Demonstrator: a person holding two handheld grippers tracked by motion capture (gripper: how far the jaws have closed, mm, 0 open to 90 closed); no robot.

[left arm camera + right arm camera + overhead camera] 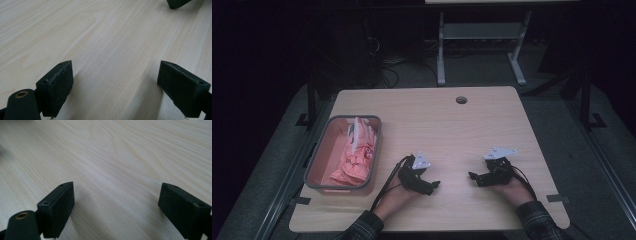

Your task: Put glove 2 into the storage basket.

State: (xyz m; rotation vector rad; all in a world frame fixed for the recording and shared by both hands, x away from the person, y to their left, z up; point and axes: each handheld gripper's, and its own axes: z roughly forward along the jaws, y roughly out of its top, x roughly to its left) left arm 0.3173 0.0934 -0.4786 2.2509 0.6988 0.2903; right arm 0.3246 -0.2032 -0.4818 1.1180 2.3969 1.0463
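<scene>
A pink, crumpled cloth (pixel 356 161) with a pale strip on top lies in a grey-rimmed bin (pixel 318 148) at the worktop's (pixel 452 130) left side, well apart from both tools. The left hand-held gripper (pixel 435 185) rests low over bare wood, jaws spread wide and empty. The right hand-held gripper (pixel 473 176) faces it nearby, jaws likewise wide apart, gripping nothing.

Pale wood, matt black plastic, soft pink cloth

The table (pixel 105 45) under both grippers is light wood-grain, smooth with a faint sheen; the left gripper (pixel 115 82) and right gripper (pixel 116 205) have matt black jaws of slightly rough plastic (a small brass-coloured ring sits beside each). Left of the left gripper, a grey-rimmed plastic bin (pixel 319 186) holds crumpled pink cloth (pixel 354 160).
</scene>
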